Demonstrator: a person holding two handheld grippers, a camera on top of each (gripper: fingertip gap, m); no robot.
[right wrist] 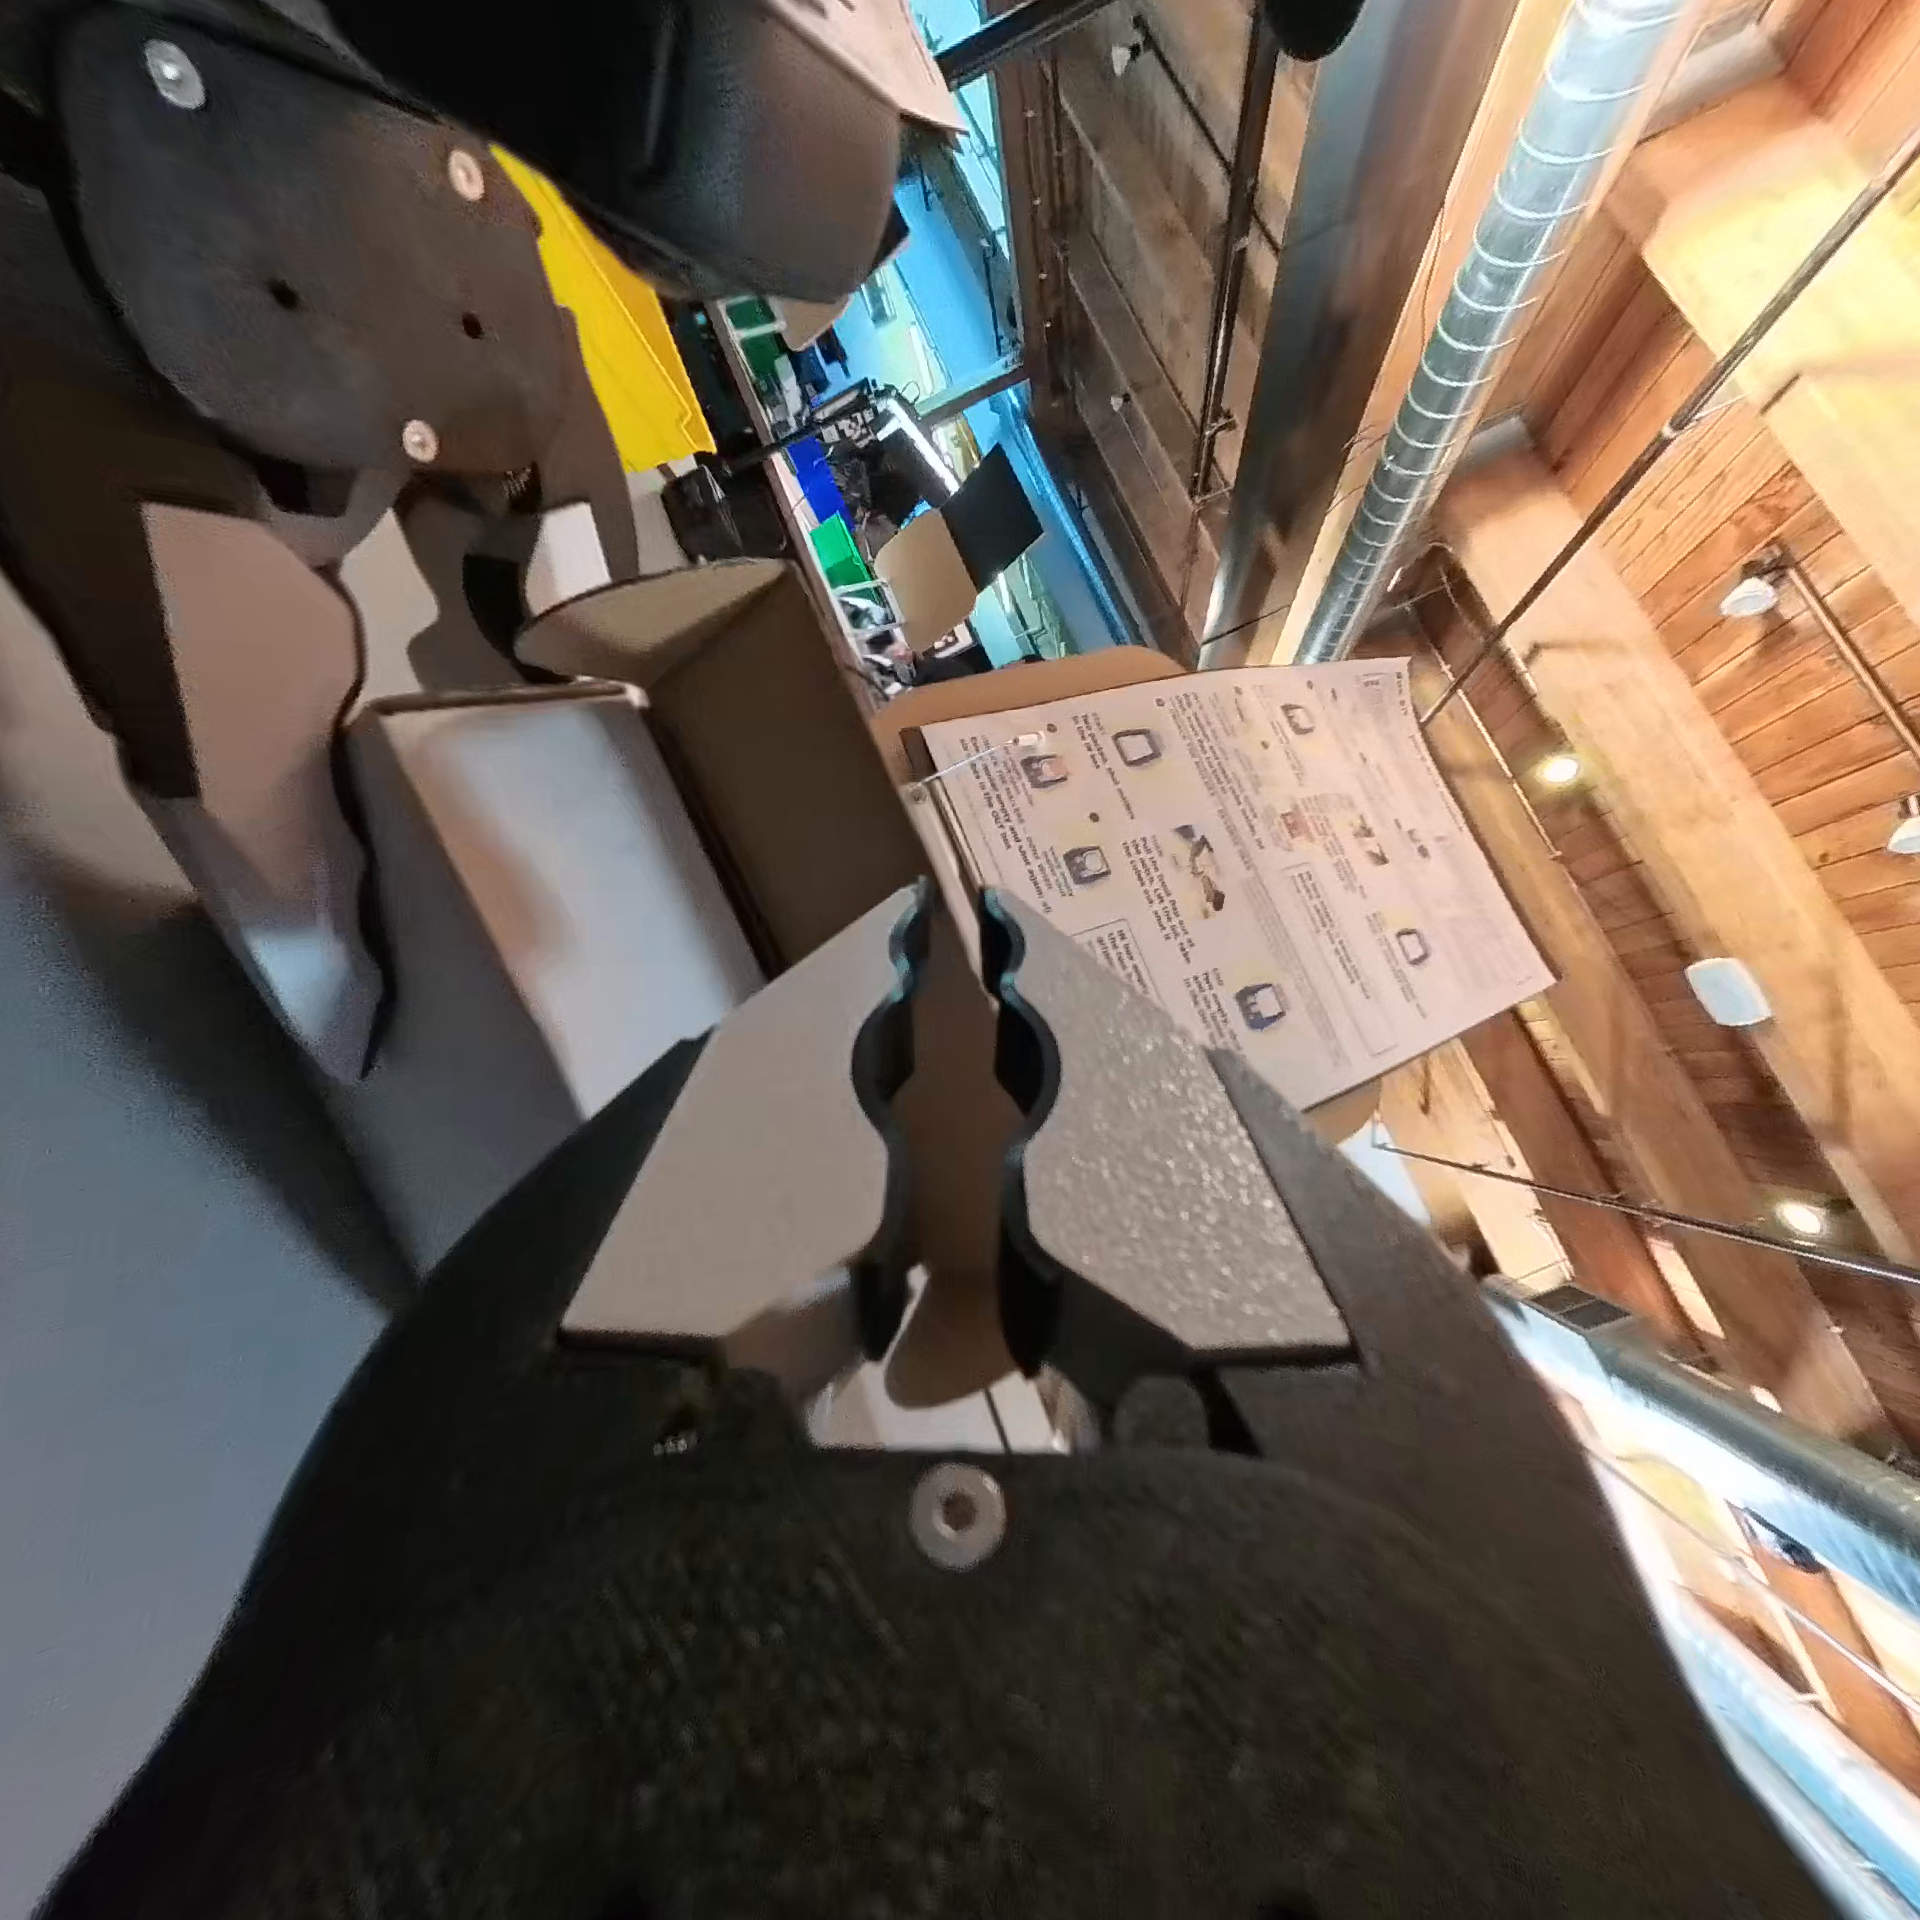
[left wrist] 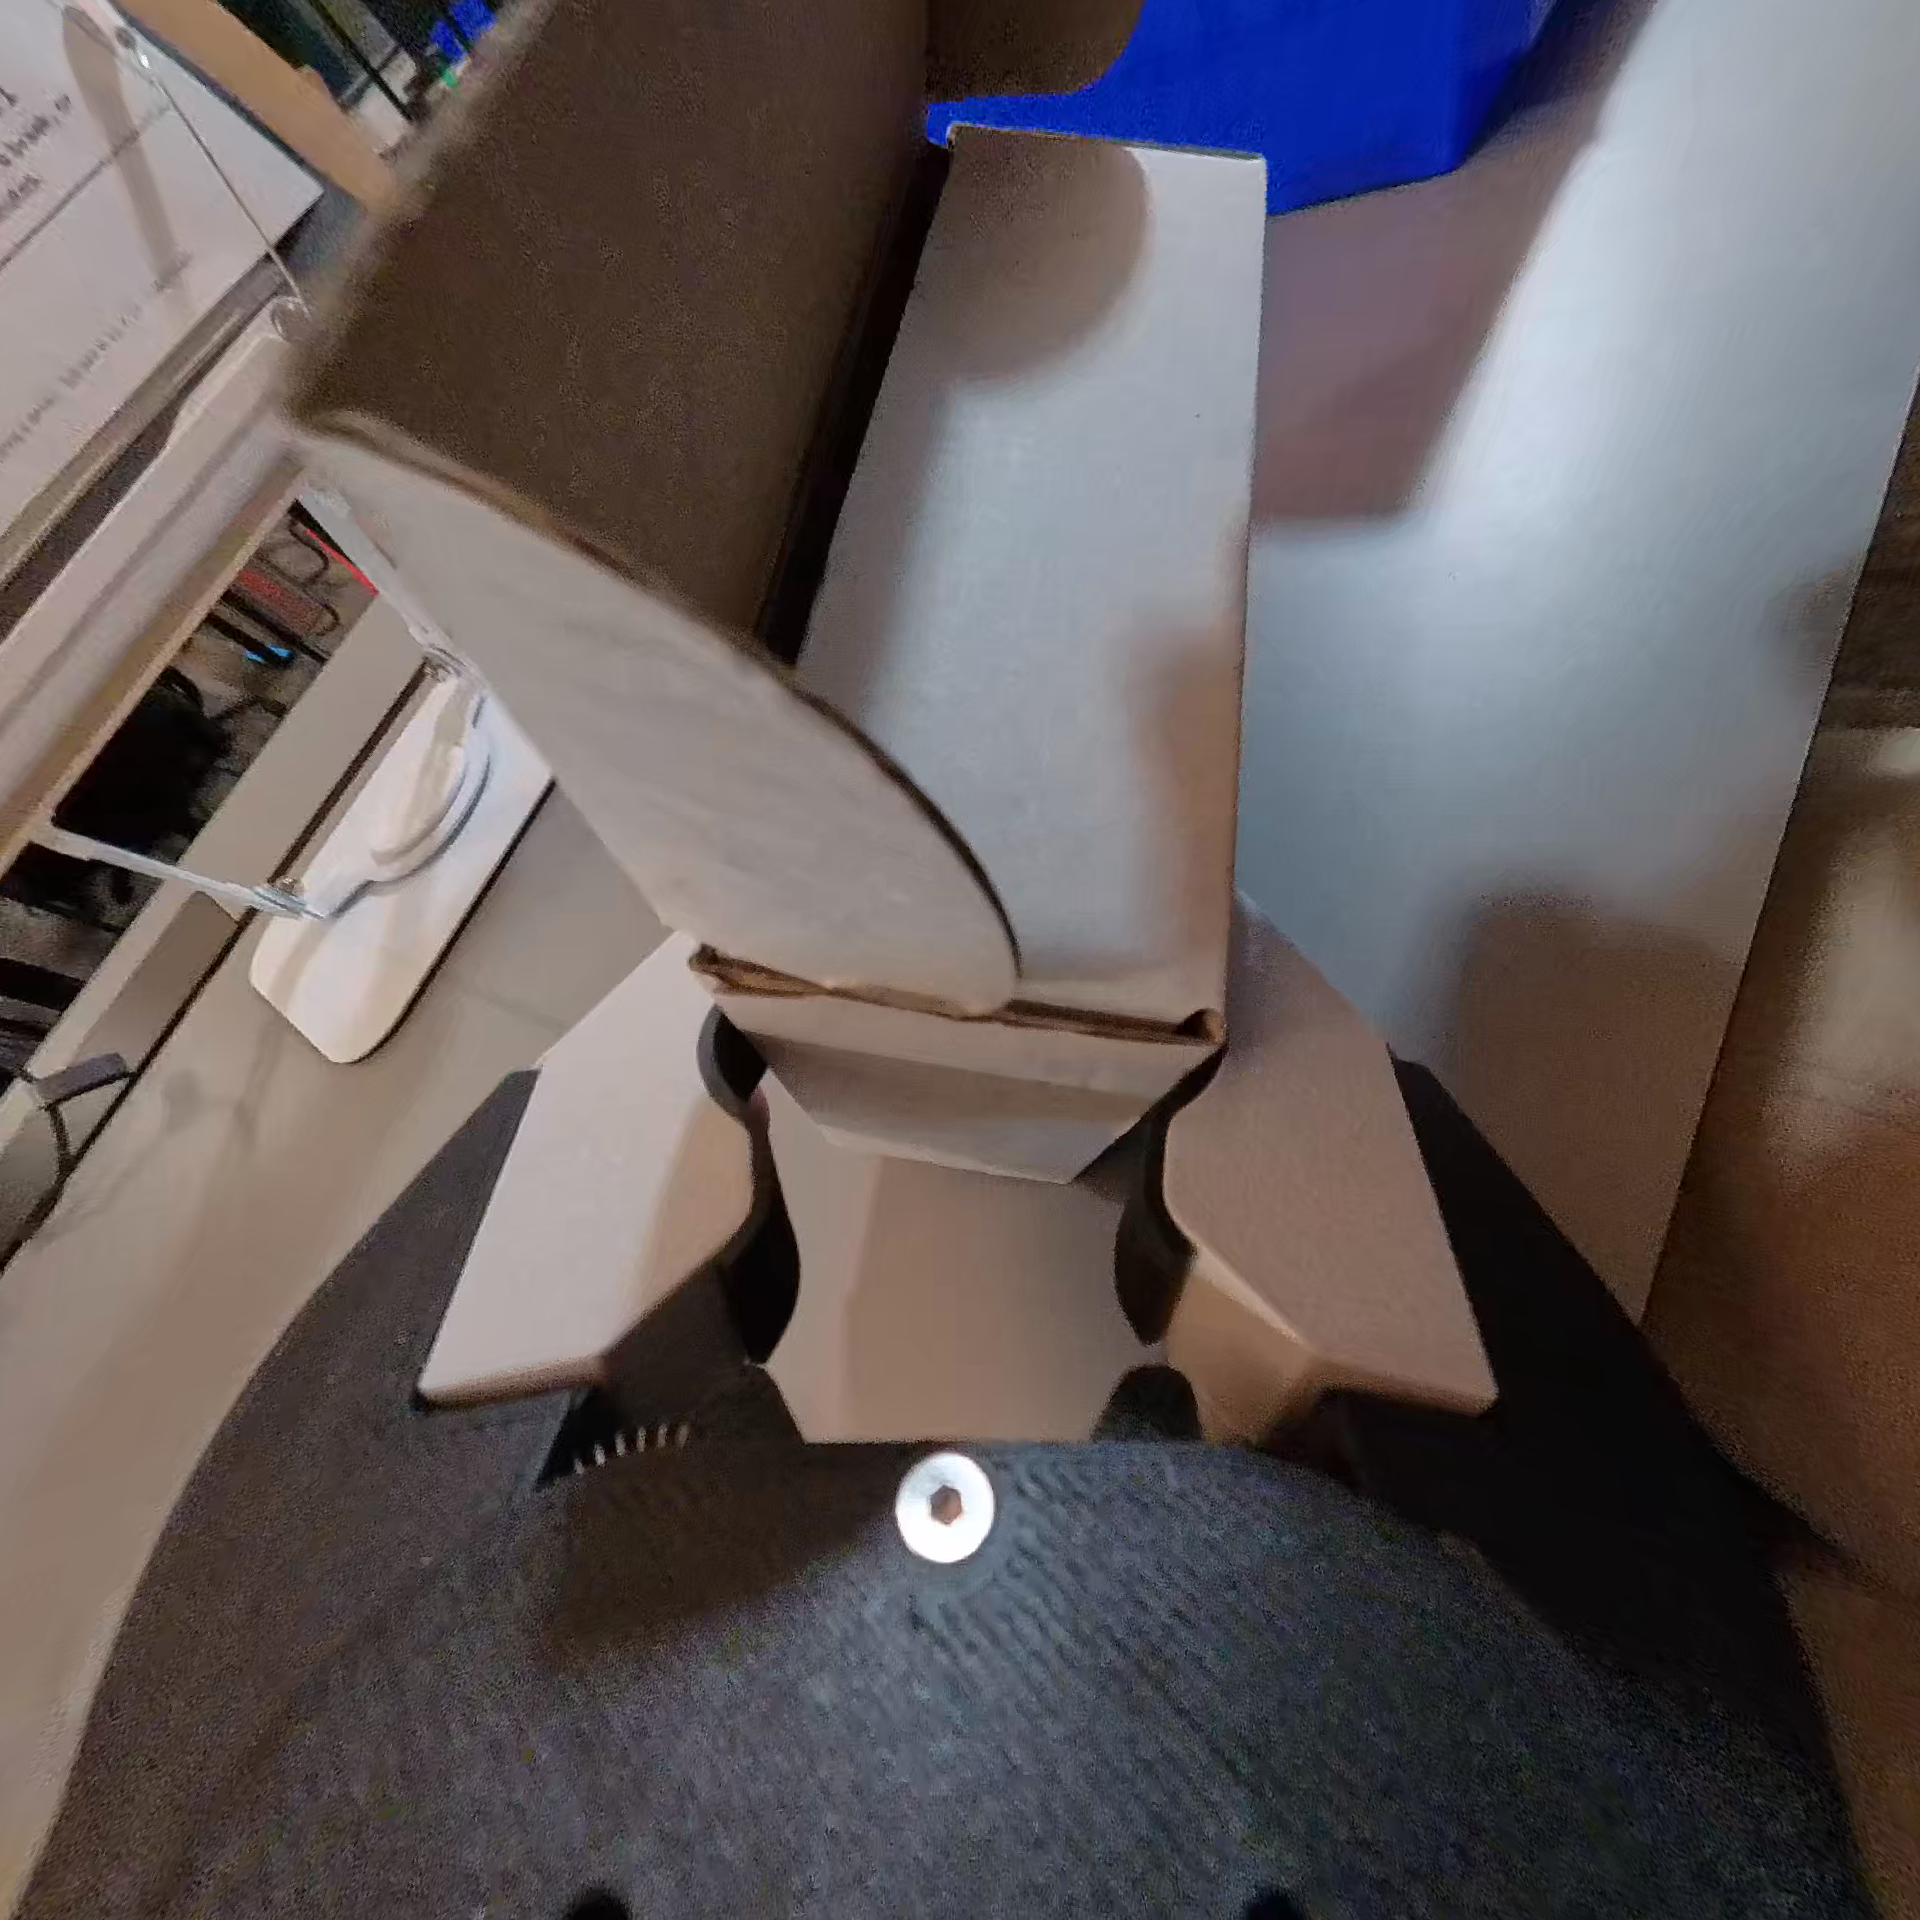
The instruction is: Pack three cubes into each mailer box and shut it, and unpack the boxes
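Left wrist view: left gripper [left wrist: 961, 1081] clamps mailer box [left wrist: 1049, 644], interior hidden.

Mailer box [left wrist: 1039, 644]: plain brown cardboard outside, pale grey-white on the inner faces; rounded flap [left wrist: 727, 748] same pale tone with a dark cut edge. Left gripper [left wrist: 961, 1122]: black body with a fine ridged texture, pale tan finger plates, one silver screw [left wrist: 943, 1507]. Right gripper [right wrist: 951, 935]: black body, grey finger plates, one with a pebbled speckle. Blue bin [left wrist: 1278, 94] behind the box; yellow bin [right wrist: 613, 332] beside the other gripper. Instruction sheet [right wrist: 1247, 862]: white, with small blue and yellow pictures. Bench [right wrist: 125, 1351]: flat pale grey. Ceiling planks [right wrist: 1766, 675]: warm orange-brown wood; duct [right wrist: 1455, 343]: silver, ribbed.
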